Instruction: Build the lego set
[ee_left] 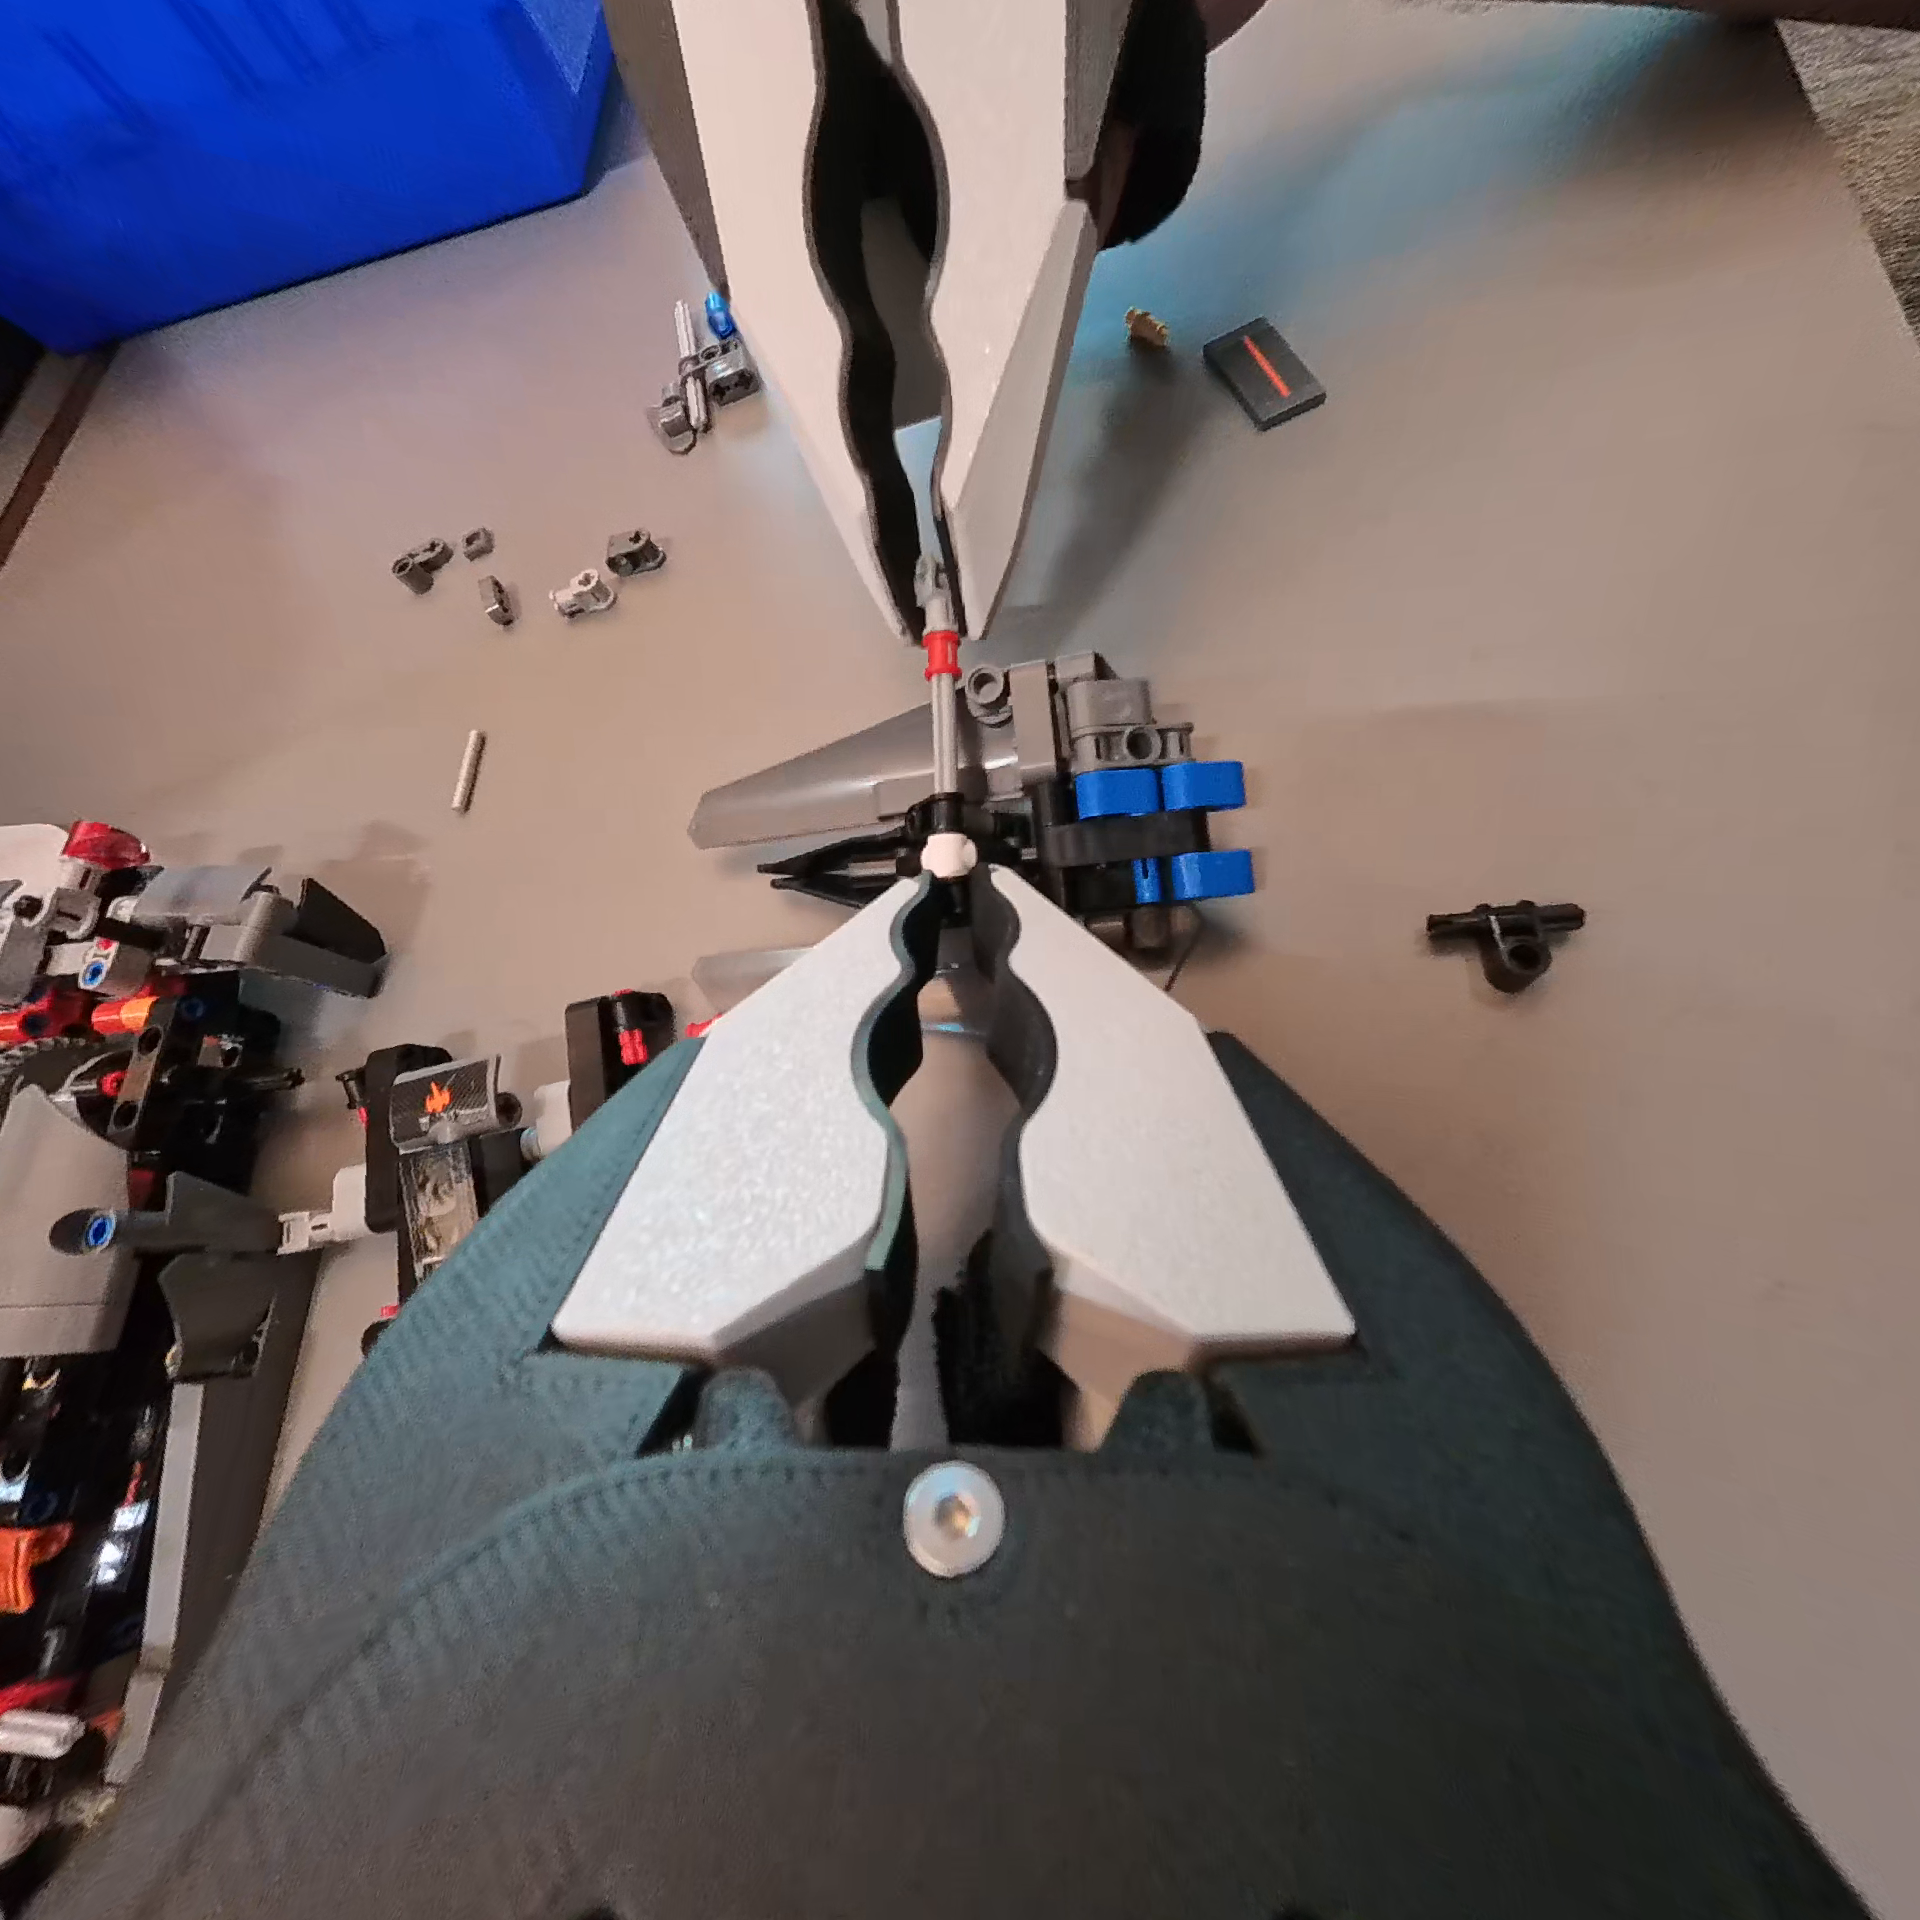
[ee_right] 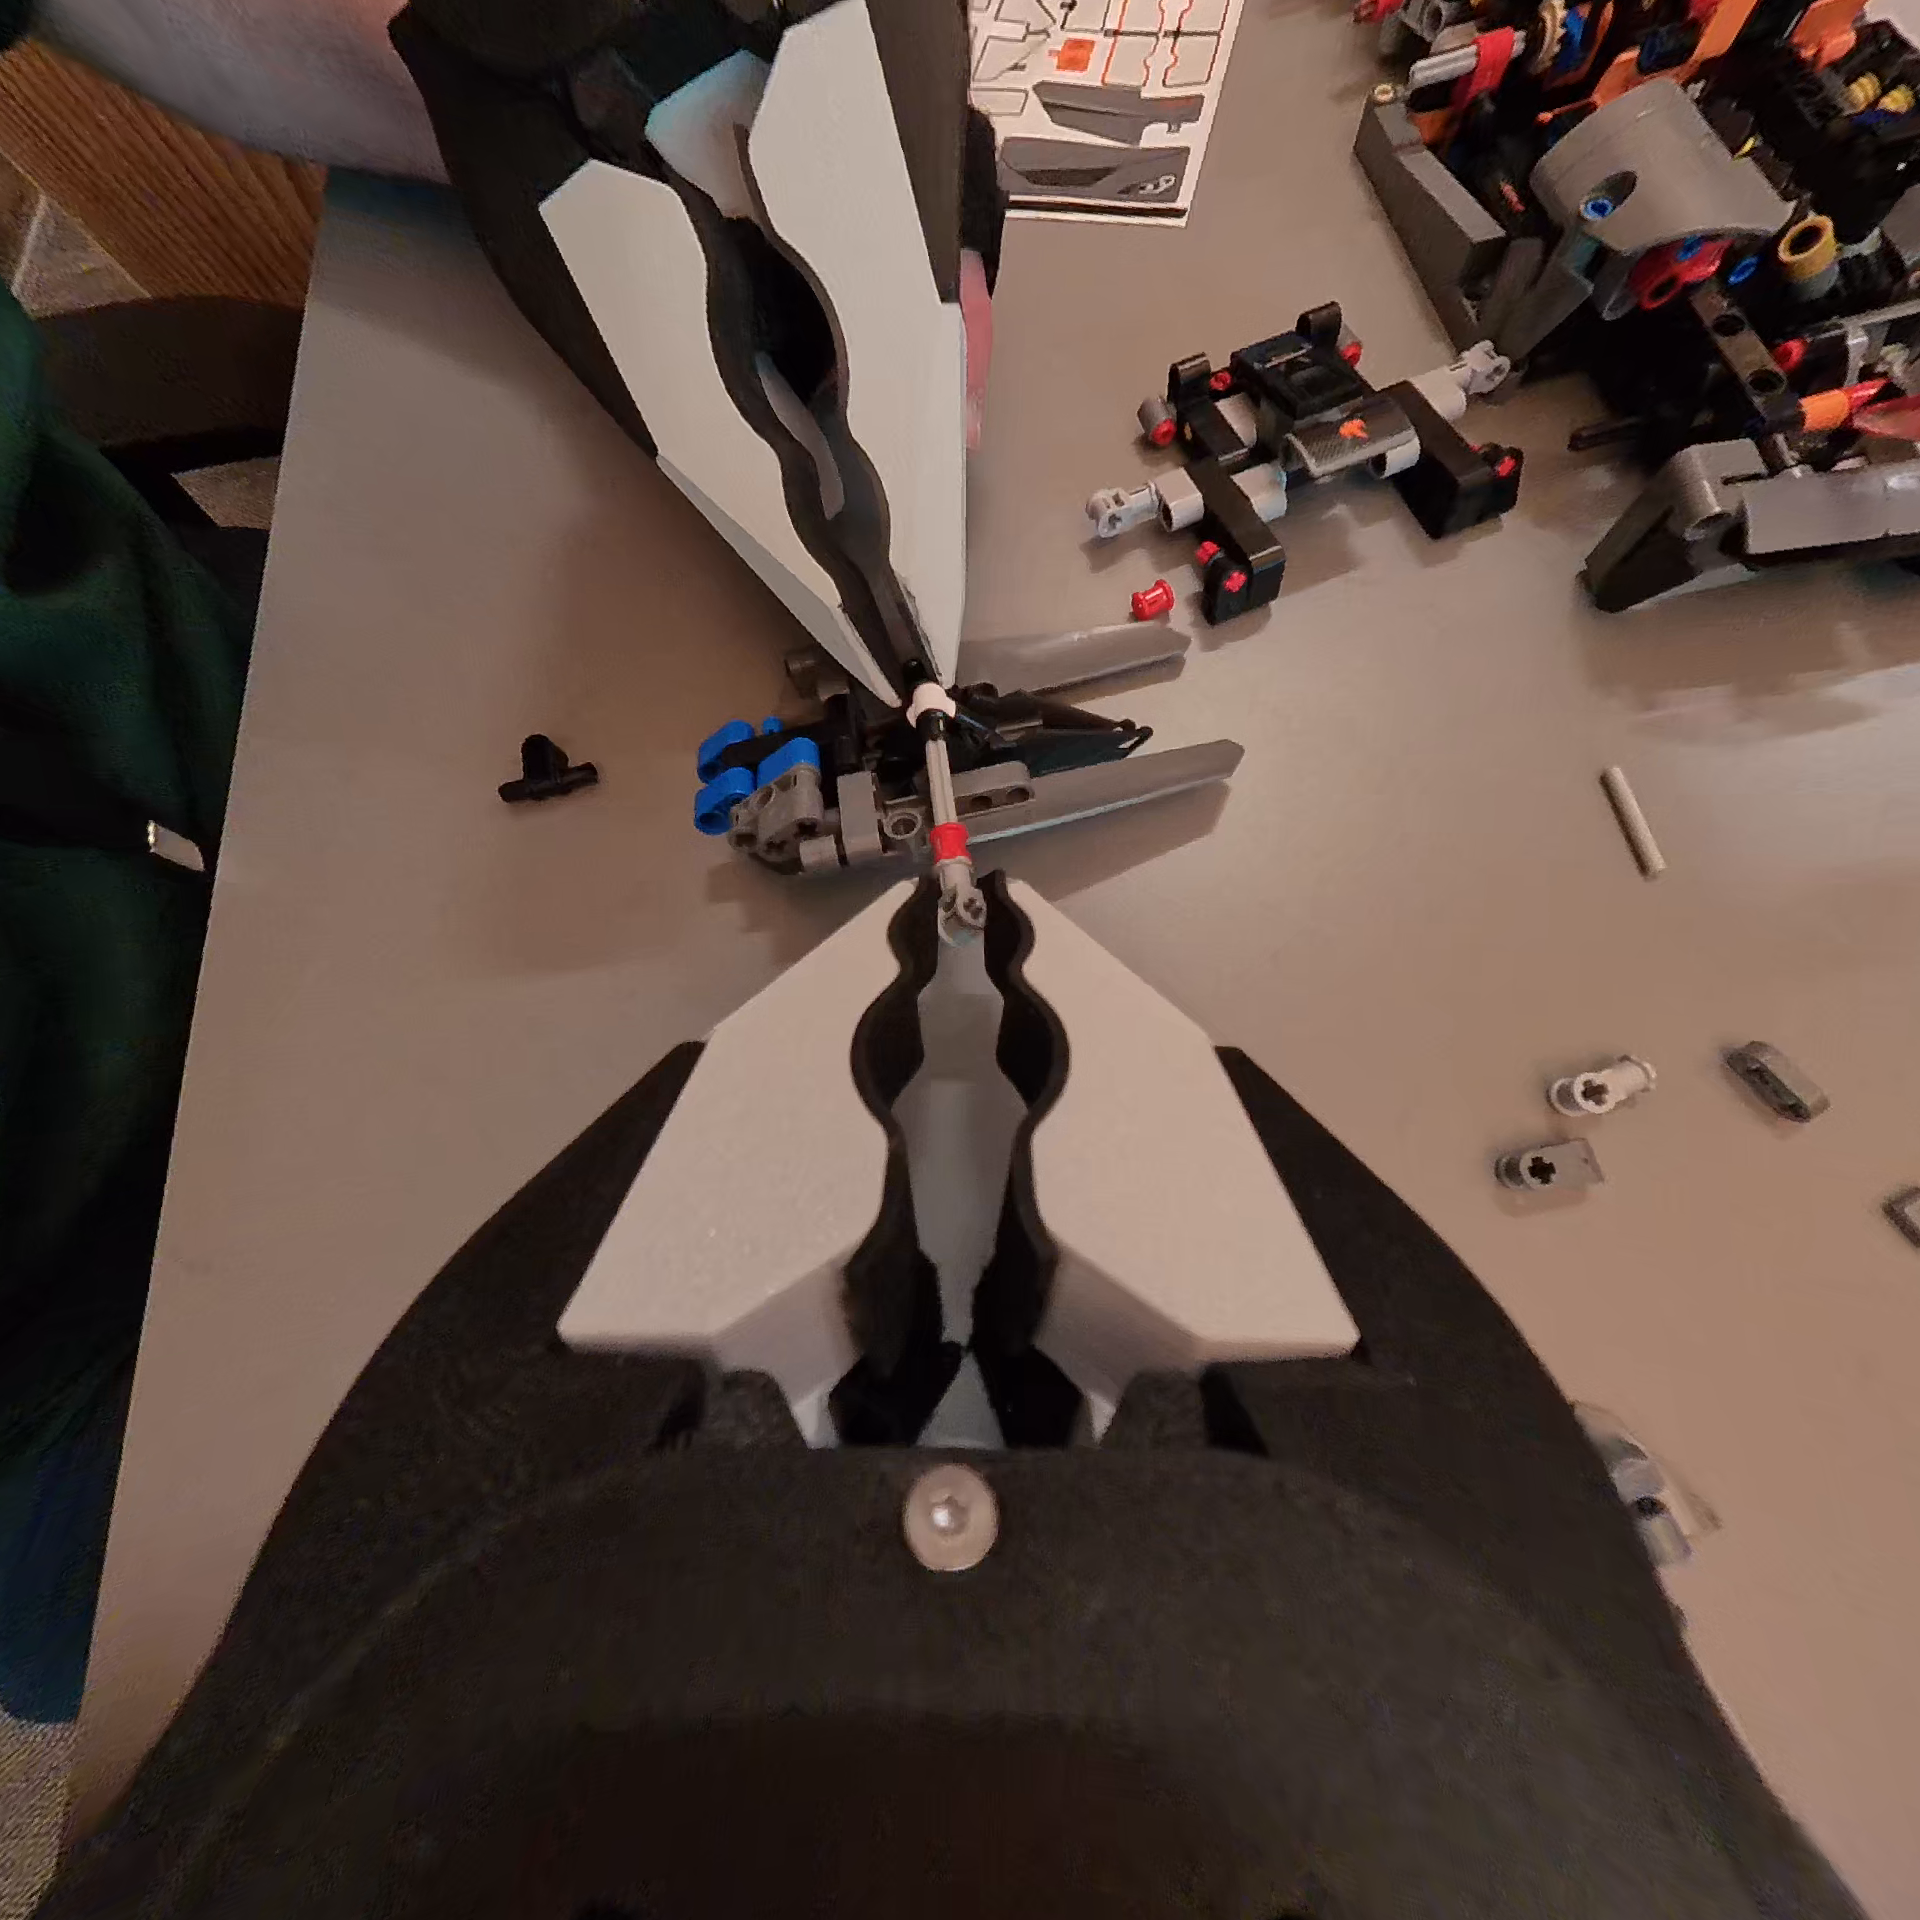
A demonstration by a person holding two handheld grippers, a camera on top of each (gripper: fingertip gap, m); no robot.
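Observation:
A thin grey axle (ee_left: 943, 727) with a red bush (ee_left: 939, 651) spans between my two grippers. My left gripper (ee_left: 951, 883) is shut on its end with the white ball (ee_left: 948, 854) and a black joint. My right gripper (ee_right: 961, 894) is shut on the grey connector (ee_right: 961, 906) at the other end, by the red bush (ee_right: 948, 842). Each gripper also shows in the other's view, coming in from the top. Under the axle a sub-assembly with grey panels and blue pieces (ee_left: 1164, 790) (ee_right: 753, 774) lies on the table. Whether the axle is joined to it I cannot tell.
A black connector (ee_left: 1507, 935) (ee_right: 545, 774) lies beside the sub-assembly. Small grey pieces (ee_left: 520, 571), a short light axle (ee_left: 470, 771) and a dark tile (ee_left: 1264, 371) are scattered around. The big car model (ee_right: 1714, 260), a black sub-assembly (ee_right: 1320, 457) and a printed sheet (ee_right: 1101, 104) lie farther off. A blue box (ee_left: 260, 135) stands at a corner.

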